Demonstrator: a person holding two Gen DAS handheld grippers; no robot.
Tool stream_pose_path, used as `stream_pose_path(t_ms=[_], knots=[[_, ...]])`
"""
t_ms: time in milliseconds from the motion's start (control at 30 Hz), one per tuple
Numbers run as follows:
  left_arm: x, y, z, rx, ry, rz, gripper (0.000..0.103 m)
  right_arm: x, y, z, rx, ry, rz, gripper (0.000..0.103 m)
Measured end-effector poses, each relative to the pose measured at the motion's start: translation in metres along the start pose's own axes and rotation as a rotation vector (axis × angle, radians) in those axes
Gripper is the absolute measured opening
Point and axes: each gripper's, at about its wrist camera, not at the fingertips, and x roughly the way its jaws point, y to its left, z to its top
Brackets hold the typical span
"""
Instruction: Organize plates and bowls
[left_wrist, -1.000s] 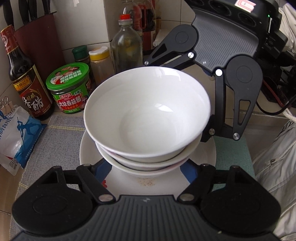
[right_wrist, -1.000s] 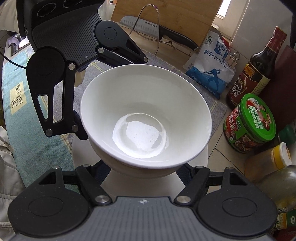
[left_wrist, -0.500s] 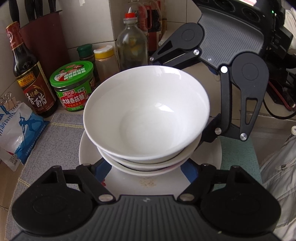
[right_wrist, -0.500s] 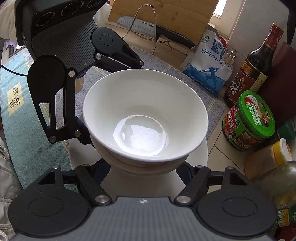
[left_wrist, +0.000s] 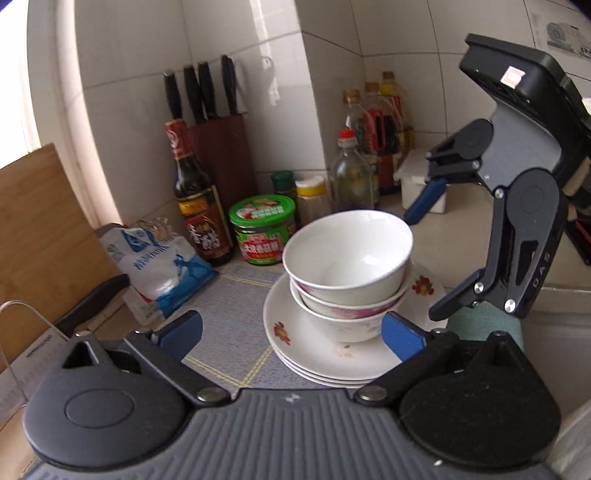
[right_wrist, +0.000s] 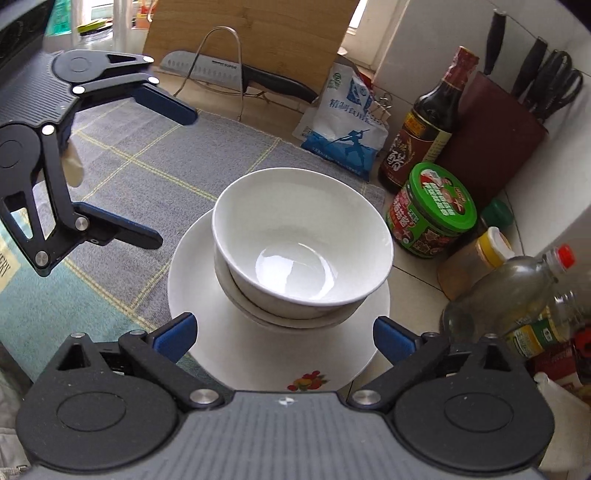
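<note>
Kitchen counter mat holds bowls nested on plates; my left gripper and right gripper have just been opening, nothing between them; stacking looks finished, so next I back away.

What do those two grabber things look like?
Both the left tool and the right tool are black, with round hinge discs, silver screws and a ribbed grey body. Their fingers have blue pads.
</note>
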Motion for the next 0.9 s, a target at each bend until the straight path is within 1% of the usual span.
stream_pose_path(t_ms=[33,67,133,167,233,300,333,400,467,567,633,767,900], knots=[[-0.006,-0.003,0.001,-0.003,0.001,0.043,0.103,-0.004,0.003,0.000,0.043,-0.002,-0.024,0.103],[-0.011,-0.006,0.003,-0.017,0.010,0.081,0.103,-0.011,0.006,-0.001,0.116,-0.009,-0.052,0.103],[-0.022,-0.007,0.006,-0.093,0.031,0.126,0.103,-0.024,0.013,-0.005,0.258,-0.036,-0.094,0.103],[-0.025,-0.006,0.009,-0.145,0.059,0.141,0.103,-0.030,0.017,-0.007,0.325,-0.048,-0.119,0.103],[-0.033,-0.003,0.012,-0.271,0.108,0.150,0.103,-0.040,0.027,-0.013,0.459,-0.062,-0.161,0.103],[-0.042,0.001,0.014,-0.373,0.137,0.147,0.103,-0.049,0.036,-0.017,0.556,-0.063,-0.217,0.103],[-0.047,0.001,0.015,-0.410,0.152,0.143,0.103,-0.053,0.041,-0.020,0.608,-0.058,-0.242,0.103],[-0.055,0.000,0.016,-0.448,0.175,0.157,0.102,-0.064,0.050,-0.024,0.682,-0.065,-0.267,0.103],[-0.063,-0.005,0.017,-0.445,0.195,0.173,0.102,-0.074,0.058,-0.027,0.711,-0.075,-0.279,0.103],[-0.076,-0.012,0.020,-0.422,0.186,0.186,0.102,-0.090,0.072,-0.027,0.714,-0.095,-0.338,0.103],[-0.084,-0.016,0.021,-0.407,0.181,0.197,0.103,-0.098,0.079,-0.028,0.719,-0.106,-0.363,0.103],[-0.097,-0.021,0.025,-0.383,0.164,0.211,0.103,-0.110,0.087,-0.031,0.732,-0.131,-0.380,0.103],[-0.105,-0.022,0.026,-0.381,0.155,0.223,0.102,-0.116,0.092,-0.031,0.728,-0.148,-0.392,0.103]])
